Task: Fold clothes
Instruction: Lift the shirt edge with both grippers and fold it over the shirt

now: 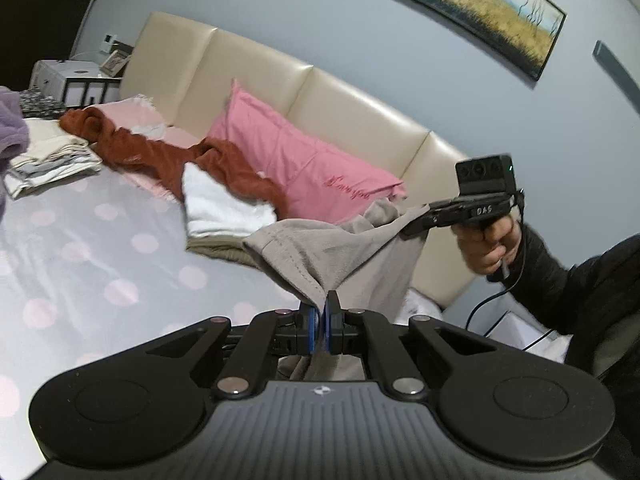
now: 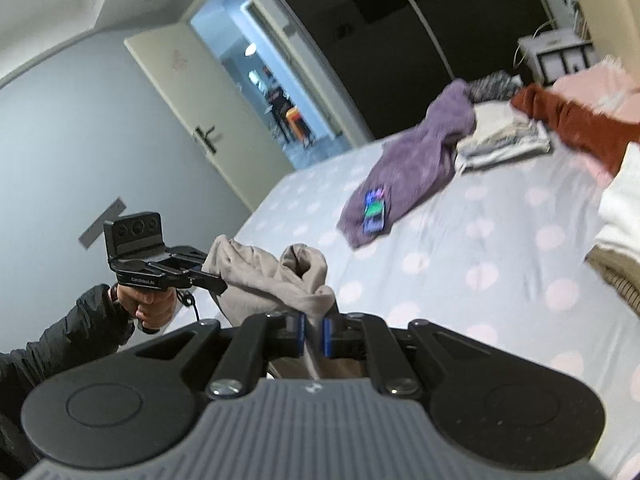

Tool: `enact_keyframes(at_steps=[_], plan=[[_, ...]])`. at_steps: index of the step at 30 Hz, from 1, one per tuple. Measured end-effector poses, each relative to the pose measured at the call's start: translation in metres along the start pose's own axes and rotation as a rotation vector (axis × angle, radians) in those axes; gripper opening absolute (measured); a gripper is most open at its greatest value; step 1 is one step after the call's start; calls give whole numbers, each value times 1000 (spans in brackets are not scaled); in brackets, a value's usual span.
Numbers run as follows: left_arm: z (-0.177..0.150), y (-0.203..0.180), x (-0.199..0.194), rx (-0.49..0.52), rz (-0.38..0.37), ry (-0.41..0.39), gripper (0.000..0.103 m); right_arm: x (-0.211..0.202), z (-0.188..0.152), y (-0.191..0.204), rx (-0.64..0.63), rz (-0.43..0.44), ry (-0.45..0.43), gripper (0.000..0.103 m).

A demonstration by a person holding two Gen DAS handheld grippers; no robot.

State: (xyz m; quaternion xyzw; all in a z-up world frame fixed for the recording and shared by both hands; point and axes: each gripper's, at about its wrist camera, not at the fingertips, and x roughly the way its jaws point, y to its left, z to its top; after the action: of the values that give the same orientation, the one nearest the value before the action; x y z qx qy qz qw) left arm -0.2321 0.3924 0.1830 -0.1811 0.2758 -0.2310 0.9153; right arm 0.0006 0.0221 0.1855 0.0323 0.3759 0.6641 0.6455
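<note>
A grey-beige garment (image 1: 340,252) hangs stretched in the air between both grippers, above the bed. In the left wrist view my left gripper (image 1: 321,314) is shut on one bunched edge of it. My right gripper (image 1: 414,226), held in a hand with a black sleeve, pinches the other end, higher up and to the right. In the right wrist view my right gripper (image 2: 315,330) is shut on a thick fold of the garment (image 2: 272,276). My left gripper (image 2: 216,282) grips the far corner at the left. The cloth sags in folds between them.
The bed (image 1: 100,264) has a pale sheet with pink dots. On it lie a white folded pile (image 1: 224,204), a rust-red garment (image 1: 168,156), a pink pillow (image 1: 296,160), a folded stack (image 1: 52,160) and a purple garment (image 2: 412,160) with a phone (image 2: 374,214). An open door (image 2: 208,120) stands behind.
</note>
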Motion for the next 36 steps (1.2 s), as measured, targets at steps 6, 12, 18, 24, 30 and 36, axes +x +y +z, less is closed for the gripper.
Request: enact_keyframes(at_steps=[6, 12, 18, 24, 30, 36], plan=[[-1, 37, -6, -81, 36, -63, 2, 46, 17, -22, 33, 28, 75, 10], [41, 75, -6, -82, 134, -78, 2, 84, 80, -42, -47, -14, 58, 10], [87, 71, -17, 3, 191, -137, 3, 87, 134, -41, -167, 3, -33, 10], [42, 71, 20, 45, 196, -39, 3, 94, 101, -68, -159, 10, 8, 10], [-86, 80, 86, -54, 185, 196, 3, 140, -37, -124, 17, -18, 225, 10], [-180, 67, 123, -141, 143, 423, 3, 156, -154, -140, 181, -70, 435, 10]])
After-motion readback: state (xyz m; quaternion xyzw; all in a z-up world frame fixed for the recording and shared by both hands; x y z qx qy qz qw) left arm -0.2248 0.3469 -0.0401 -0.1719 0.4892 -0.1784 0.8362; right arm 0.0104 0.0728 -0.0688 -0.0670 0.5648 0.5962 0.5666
